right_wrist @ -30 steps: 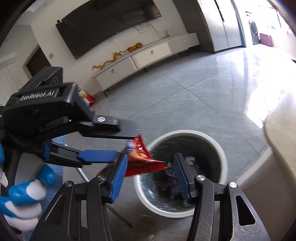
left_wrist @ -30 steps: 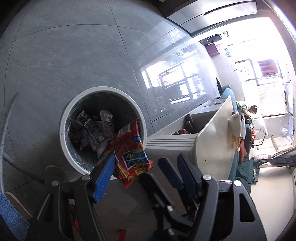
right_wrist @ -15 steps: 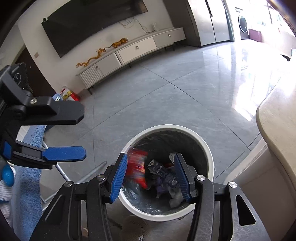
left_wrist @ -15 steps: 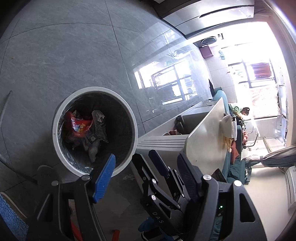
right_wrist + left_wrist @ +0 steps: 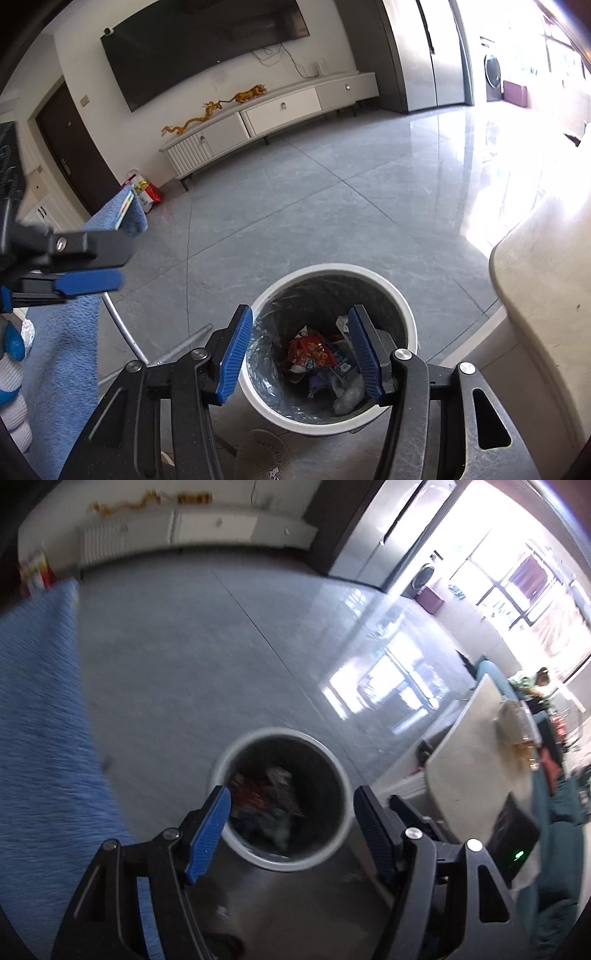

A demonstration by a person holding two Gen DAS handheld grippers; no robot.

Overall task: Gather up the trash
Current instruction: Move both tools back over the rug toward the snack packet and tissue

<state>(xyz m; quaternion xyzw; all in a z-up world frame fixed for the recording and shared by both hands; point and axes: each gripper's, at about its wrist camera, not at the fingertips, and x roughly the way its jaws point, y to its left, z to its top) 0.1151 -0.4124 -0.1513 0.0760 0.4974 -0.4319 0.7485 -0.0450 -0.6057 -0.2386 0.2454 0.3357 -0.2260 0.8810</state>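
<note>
A round white trash bin (image 5: 408, 332) with a dark liner stands on the grey floor. A red snack bag (image 5: 308, 350) lies inside it among other wrappers. The bin also shows in the left wrist view (image 5: 341, 814), with the red bag (image 5: 251, 794) blurred inside. My right gripper (image 5: 299, 354) is open and empty, above the bin. My left gripper (image 5: 291, 827) is open and empty, above and nearer than the bin. It shows at the left of the right wrist view (image 5: 88, 267).
A blue towel (image 5: 62, 343) hangs on a metal rack left of the bin. A beige table edge (image 5: 535, 277) is at the right. A white TV cabinet (image 5: 273, 114) stands against the far wall under a black TV. A red bag (image 5: 146, 190) sits by the door.
The red snack bag left my left gripper and dropped into the bin. The left gripper then swung up and to the left, away from the bin. The right gripper stayed open over it.
</note>
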